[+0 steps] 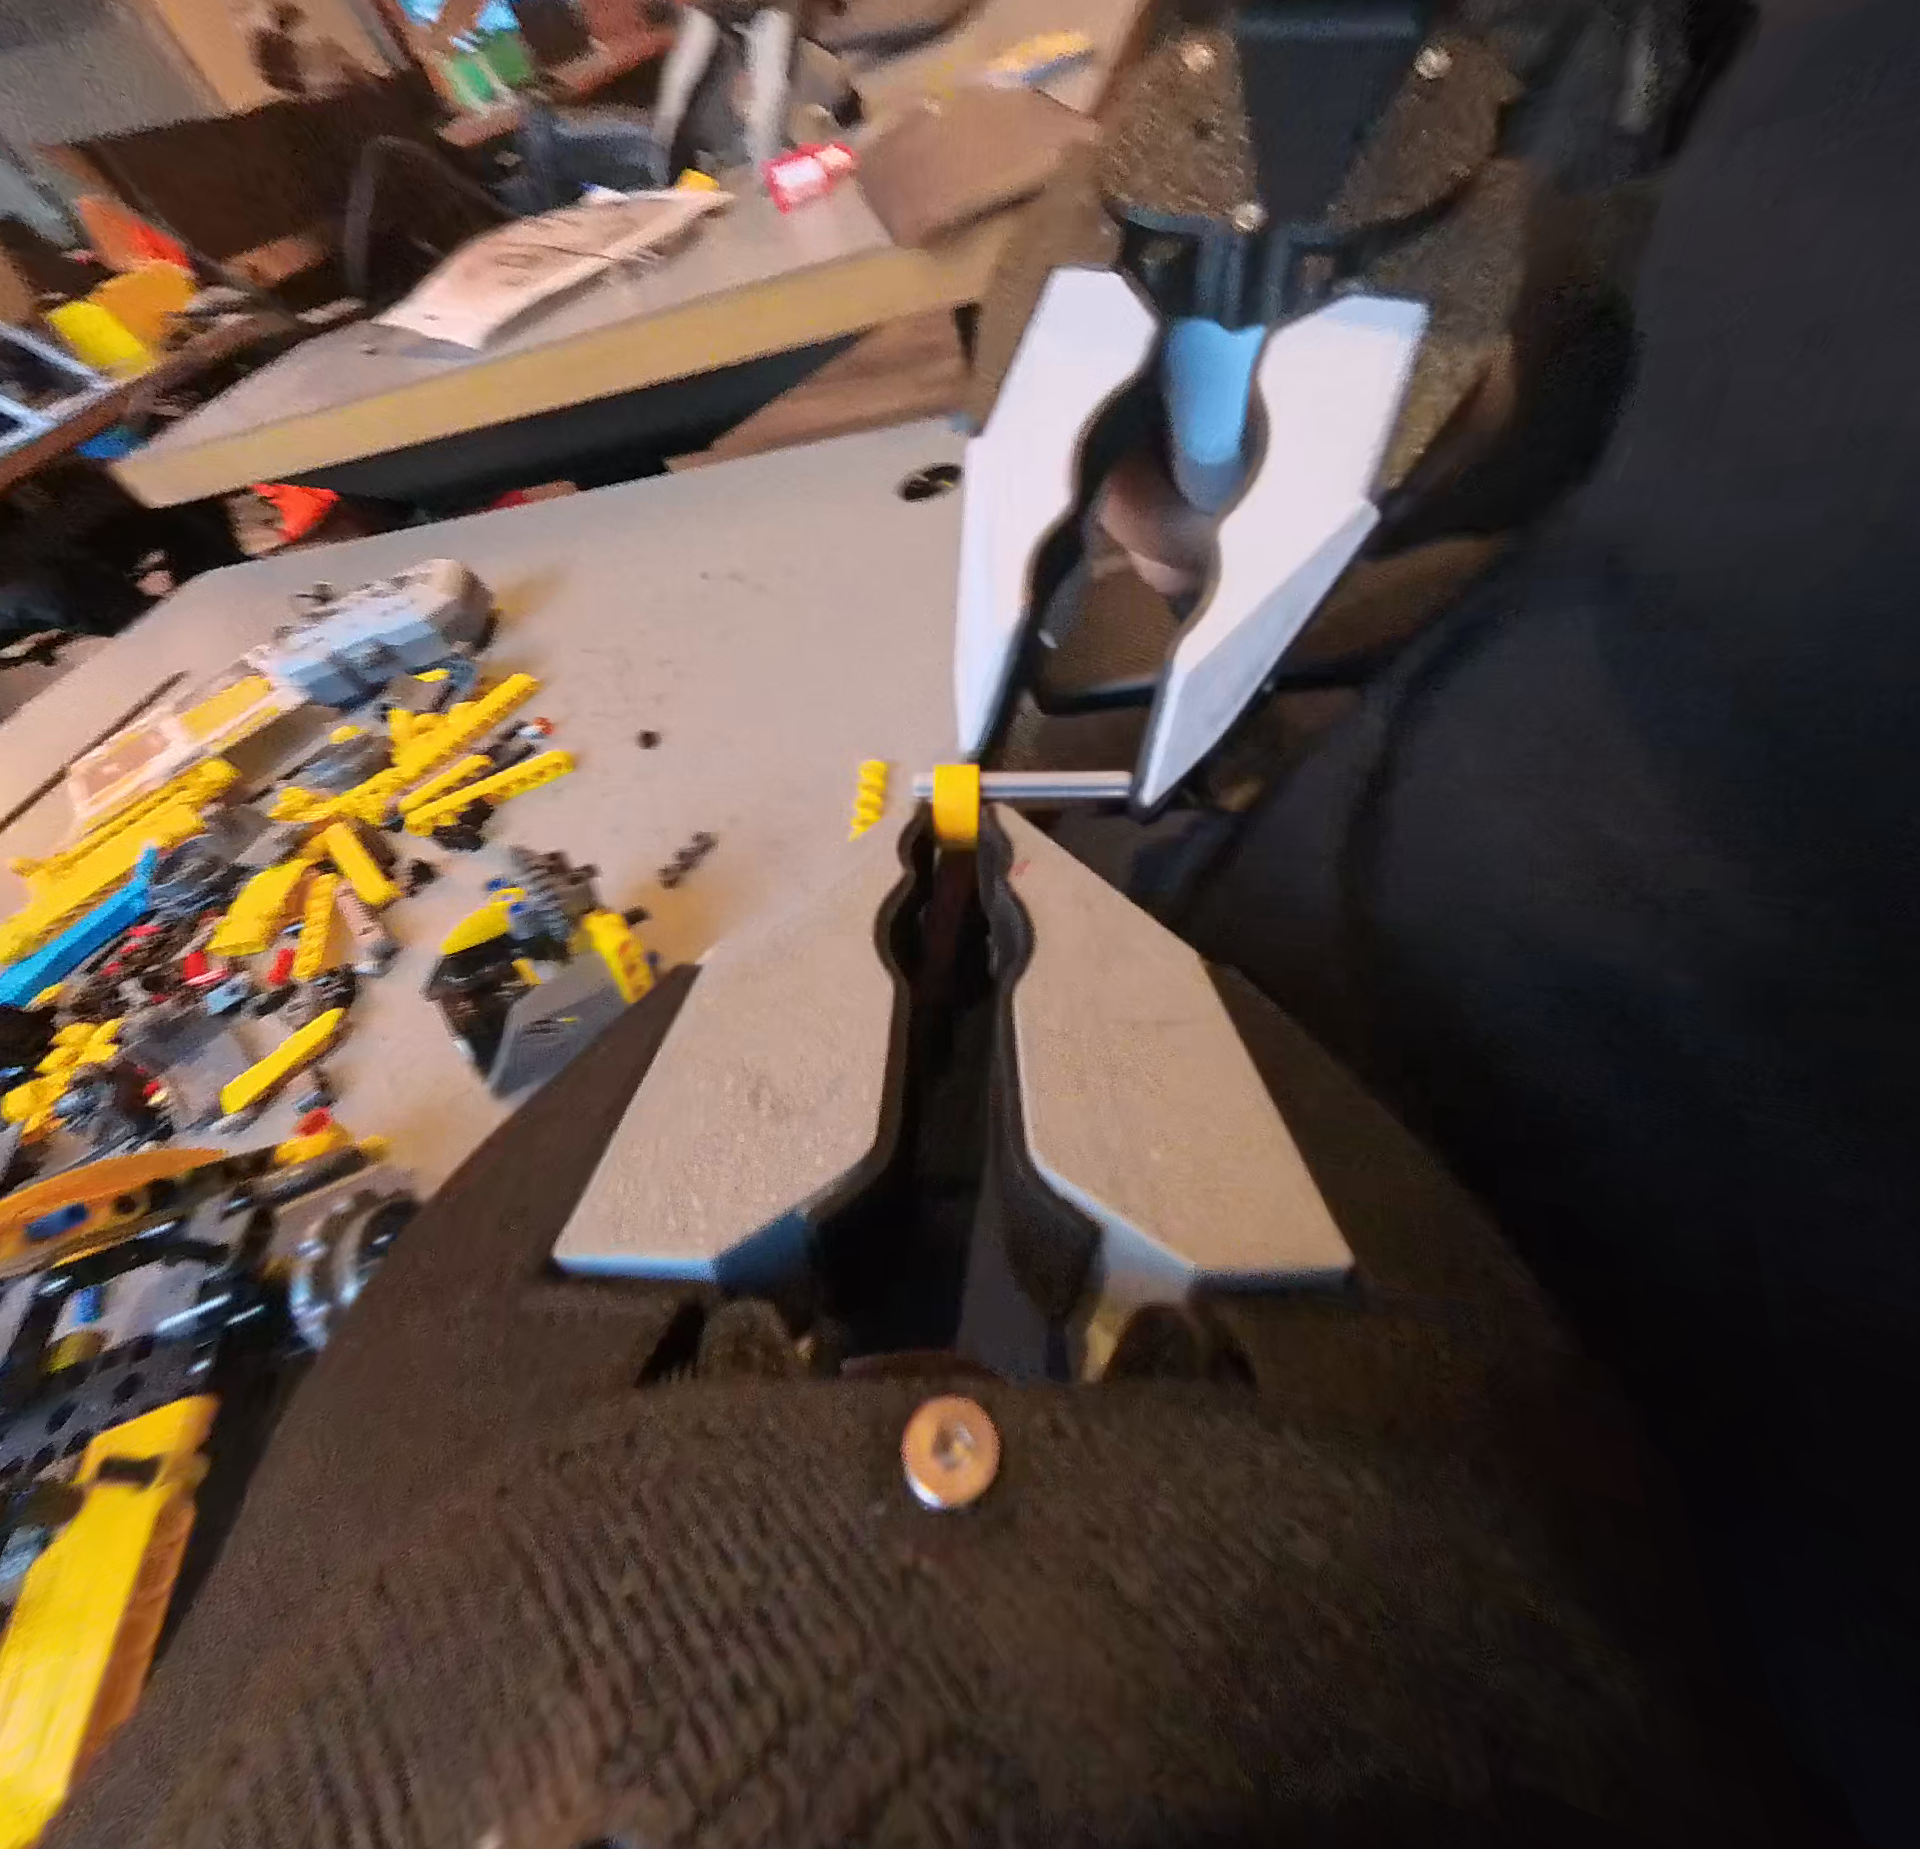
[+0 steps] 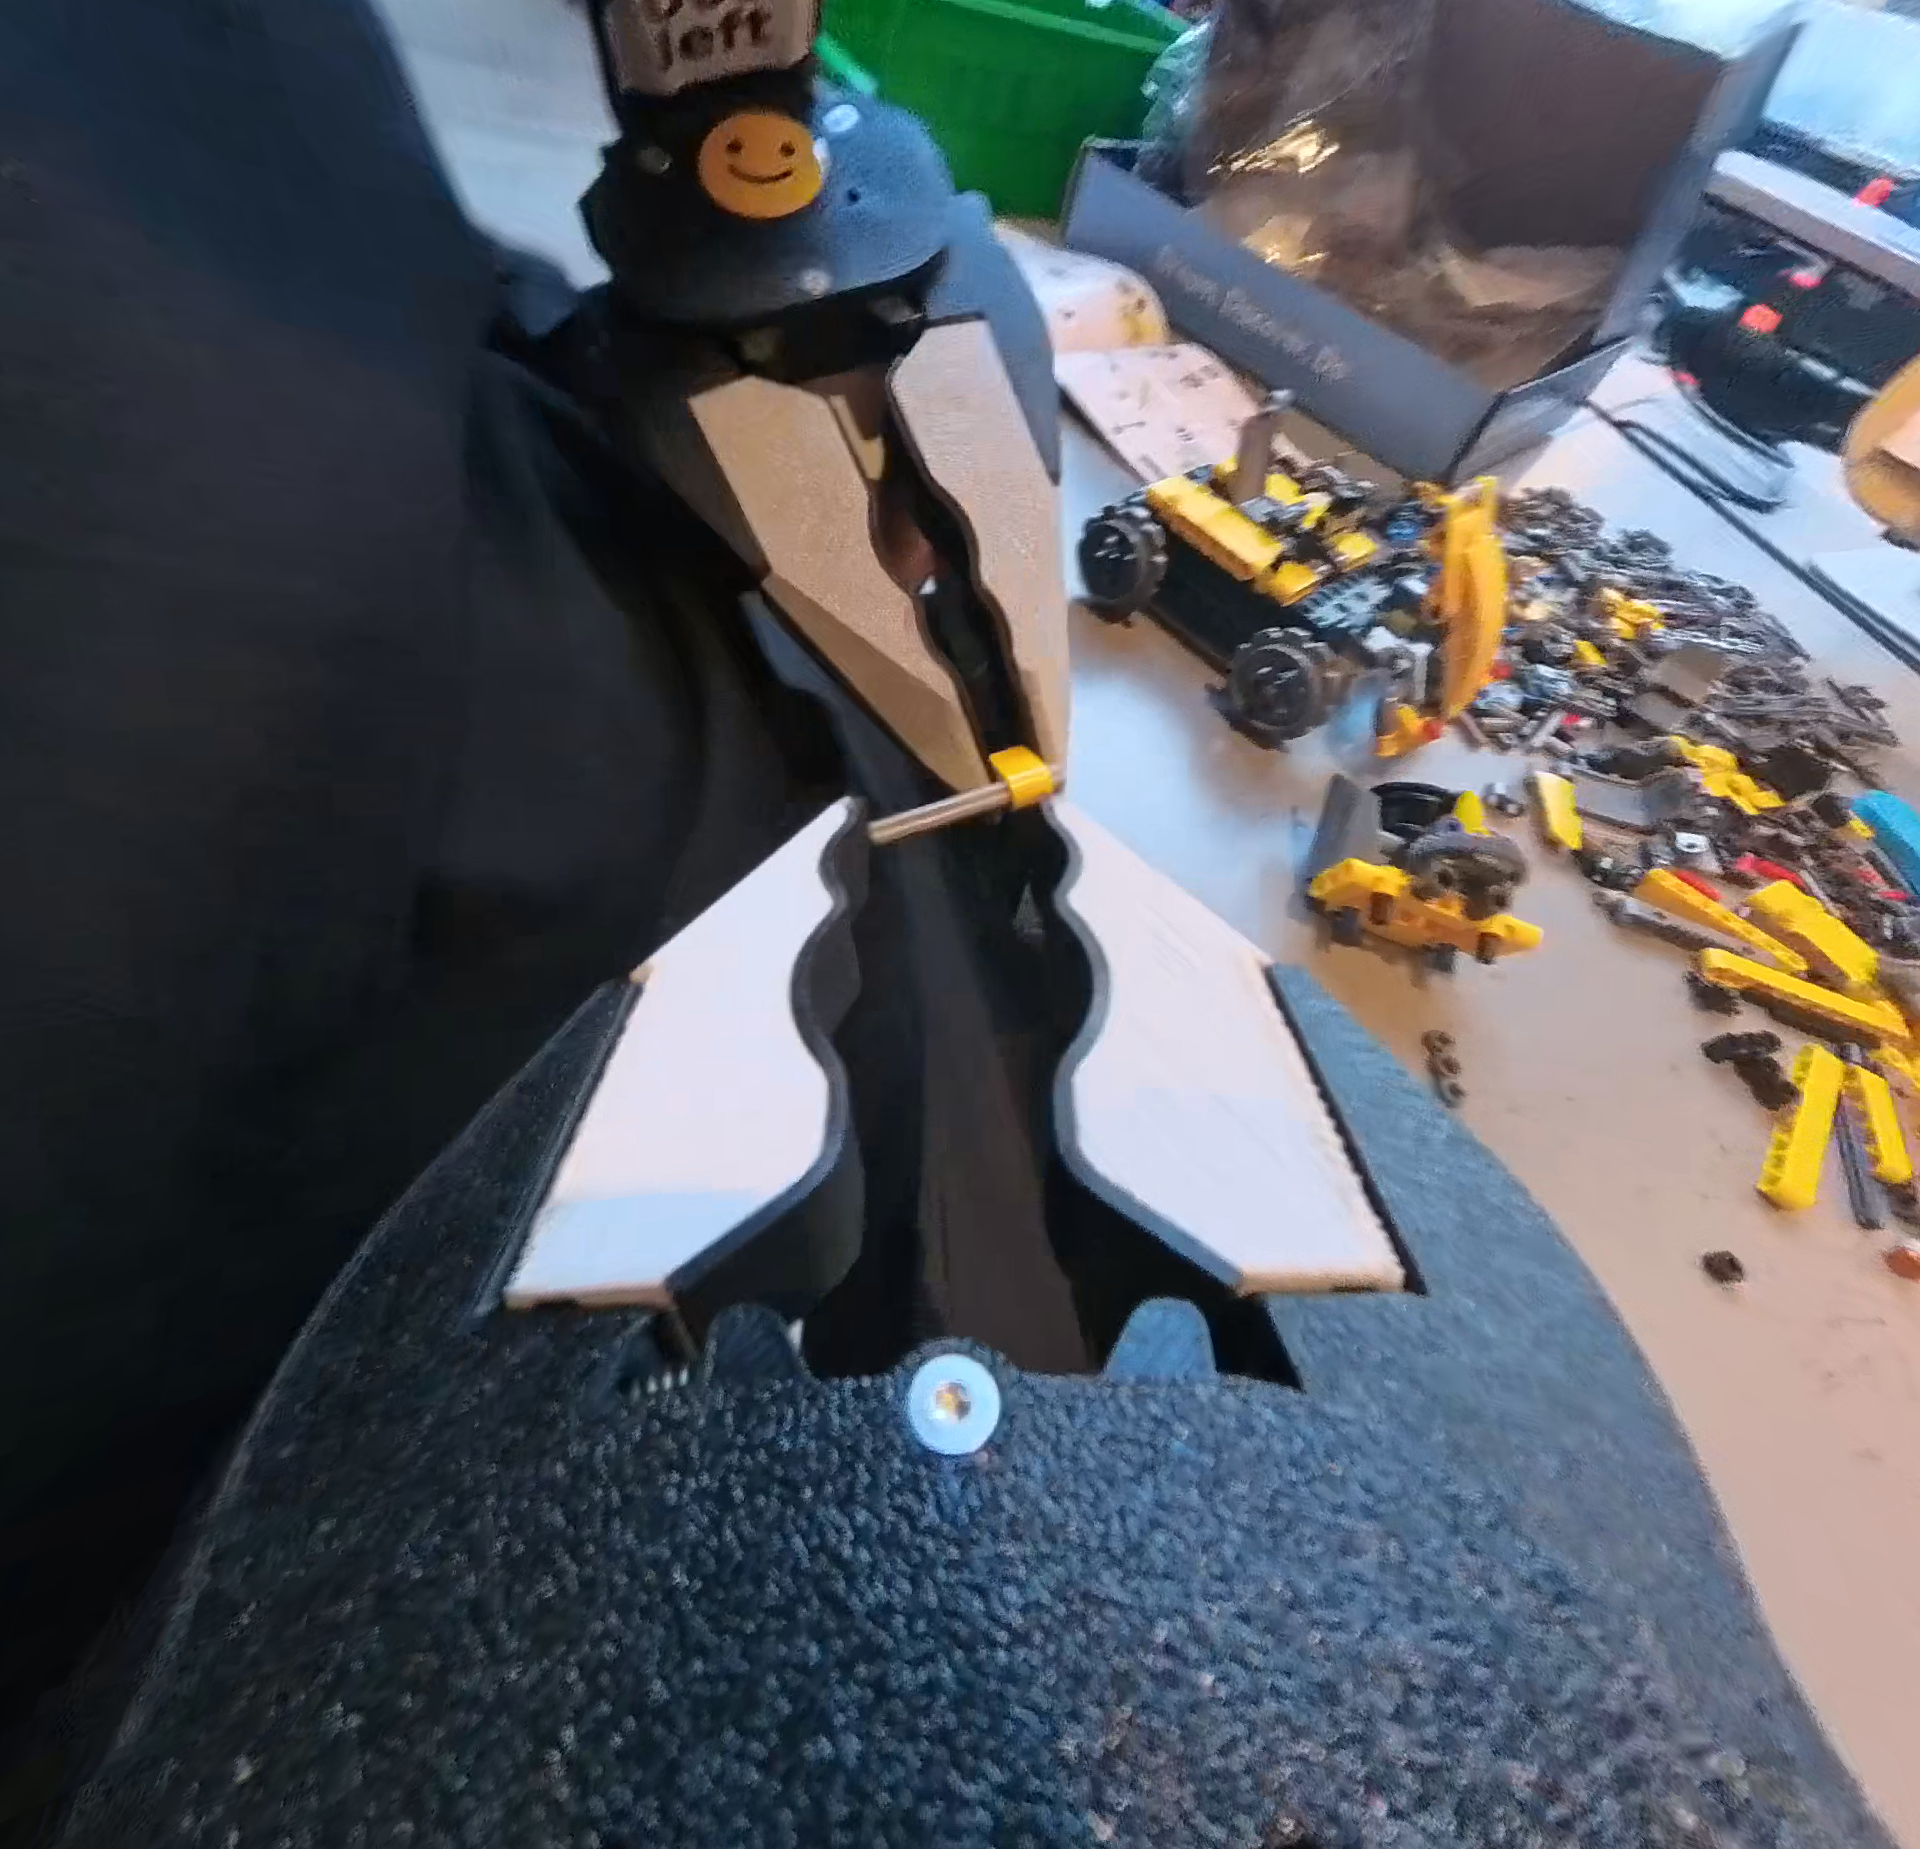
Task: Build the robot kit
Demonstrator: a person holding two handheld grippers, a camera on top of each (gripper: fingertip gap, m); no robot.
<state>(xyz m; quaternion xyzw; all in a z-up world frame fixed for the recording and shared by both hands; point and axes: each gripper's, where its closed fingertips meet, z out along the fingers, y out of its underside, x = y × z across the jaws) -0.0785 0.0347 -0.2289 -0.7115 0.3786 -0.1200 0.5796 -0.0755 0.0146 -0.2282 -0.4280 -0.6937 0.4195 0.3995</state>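
Note:
My left gripper (image 1: 951, 831) is shut on a small yellow bush (image 1: 954, 802) with a thin grey axle (image 1: 1060, 786) through it. My right gripper (image 1: 1055, 776) comes from above and brackets the axle lengthwise: one fingertip touches the axle's free end, the other sits beside the bush. In the right wrist view my right gripper (image 2: 951, 812) shows the same grip, with the axle (image 2: 935, 812) across its tips and the bush (image 2: 1023, 773) pinched by the left gripper (image 2: 1013, 750). Both are held above the table edge.
A pile of loose yellow, black and grey bricks (image 1: 312, 864) lies on the pale table (image 1: 727, 604), with a small yellow spiral piece (image 1: 871, 797) near the grippers. A half-built wheeled vehicle (image 2: 1247, 573), a dark box (image 2: 1455, 241) and a green bin (image 2: 997, 54) stand beyond. Dark clothing (image 1: 1662, 864) fills one side. My two grippers' fingertips are within a few centimetres of each other.

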